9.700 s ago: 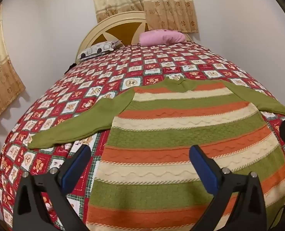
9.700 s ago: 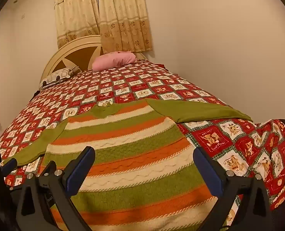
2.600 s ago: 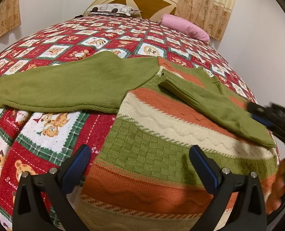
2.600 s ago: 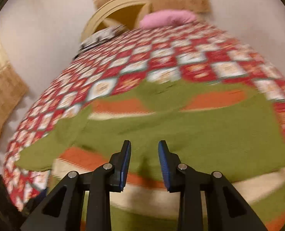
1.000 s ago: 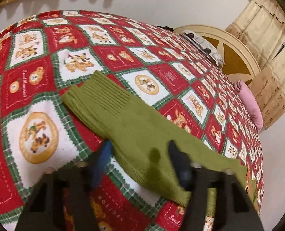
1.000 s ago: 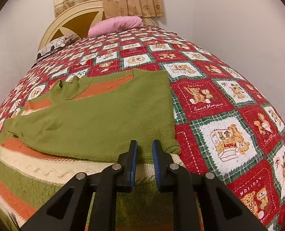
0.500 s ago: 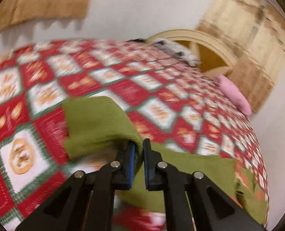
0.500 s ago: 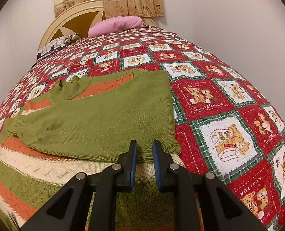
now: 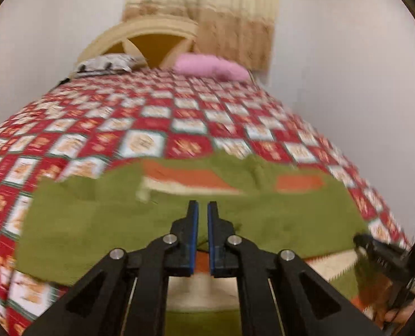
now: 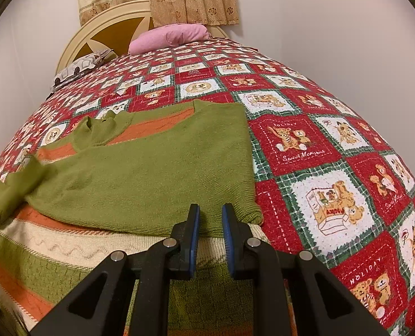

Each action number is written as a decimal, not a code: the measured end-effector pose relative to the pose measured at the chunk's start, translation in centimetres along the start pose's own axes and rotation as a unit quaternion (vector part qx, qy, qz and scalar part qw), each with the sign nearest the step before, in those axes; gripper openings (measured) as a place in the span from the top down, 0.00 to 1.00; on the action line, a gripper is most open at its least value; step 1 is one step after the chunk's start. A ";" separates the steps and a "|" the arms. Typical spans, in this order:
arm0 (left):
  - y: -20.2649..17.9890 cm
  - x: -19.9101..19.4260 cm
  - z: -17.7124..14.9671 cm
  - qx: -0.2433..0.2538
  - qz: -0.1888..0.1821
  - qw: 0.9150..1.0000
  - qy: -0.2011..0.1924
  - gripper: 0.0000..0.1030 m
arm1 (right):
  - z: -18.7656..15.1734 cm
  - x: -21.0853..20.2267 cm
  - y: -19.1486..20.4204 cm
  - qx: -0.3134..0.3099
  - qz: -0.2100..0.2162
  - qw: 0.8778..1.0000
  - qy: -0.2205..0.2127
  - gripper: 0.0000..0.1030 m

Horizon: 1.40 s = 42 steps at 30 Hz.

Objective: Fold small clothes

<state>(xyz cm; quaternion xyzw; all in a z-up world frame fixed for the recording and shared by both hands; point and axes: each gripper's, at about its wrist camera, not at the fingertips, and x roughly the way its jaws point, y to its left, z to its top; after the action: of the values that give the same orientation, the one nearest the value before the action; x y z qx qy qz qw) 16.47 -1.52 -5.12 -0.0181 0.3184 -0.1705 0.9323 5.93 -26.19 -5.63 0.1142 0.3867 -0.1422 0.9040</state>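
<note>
A striped sweater (image 10: 101, 254) in green, orange and cream lies flat on the bed (image 10: 319, 145), over a red patchwork quilt. Its collar (image 10: 98, 124) points toward the headboard (image 10: 106, 25) and its hem lies nearest the cameras, so its long axis runs along the bed. The right sleeve (image 10: 151, 173) is folded across the chest, with its cuff toward the sweater's left side.

In the blurred left wrist view, the left gripper (image 9: 201, 210) has its fingers (image 9: 192, 224) drawn almost together, a thin slit between the blue pads. They pinch the green left sleeve (image 9: 75, 224), which drapes from them over the sweater's upper body.

The right gripper (image 10: 209, 212) has its fingers (image 10: 194, 229) set narrow, at the lower edge of the folded right sleeve near the sweater's right side. Green knit shows in the gap; whether the pads press on it cannot be told.

A pink pillow (image 10: 168, 37) and a patterned pillow (image 10: 78, 68) sit by the headboard.
</note>
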 end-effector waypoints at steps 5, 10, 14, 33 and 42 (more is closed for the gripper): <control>-1.3 1.7 -1.6 0.021 -0.008 0.997 0.079 0.93 | 0.0 0.0 0.1 0.000 -0.001 1.000 0.000 0.84; 3.1 -2.5 -2.6 -0.059 -0.006 0.995 0.078 0.11 | 0.0 0.0 0.2 -0.005 0.011 1.000 0.002 0.71; 8.0 -5.9 -4.2 -0.138 0.066 0.988 0.029 0.04 | 0.4 0.0 1.7 -0.044 0.005 0.999 0.013 0.54; 13.2 -6.5 -7.5 -0.288 0.079 0.955 0.007 0.01 | 1.0 2.5 21.2 -0.109 0.164 0.978 0.062 0.51; 13.5 -6.4 -7.5 -0.298 0.069 0.952 0.000 0.00 | 2.3 -2.3 23.5 -0.191 0.135 0.971 -0.038 0.92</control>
<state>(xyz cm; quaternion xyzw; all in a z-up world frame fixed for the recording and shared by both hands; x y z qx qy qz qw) 11.36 13.90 -9.22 -0.2728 0.3556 -0.0031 0.8939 14.12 -4.57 -0.12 -0.0156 0.3528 0.0533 0.9341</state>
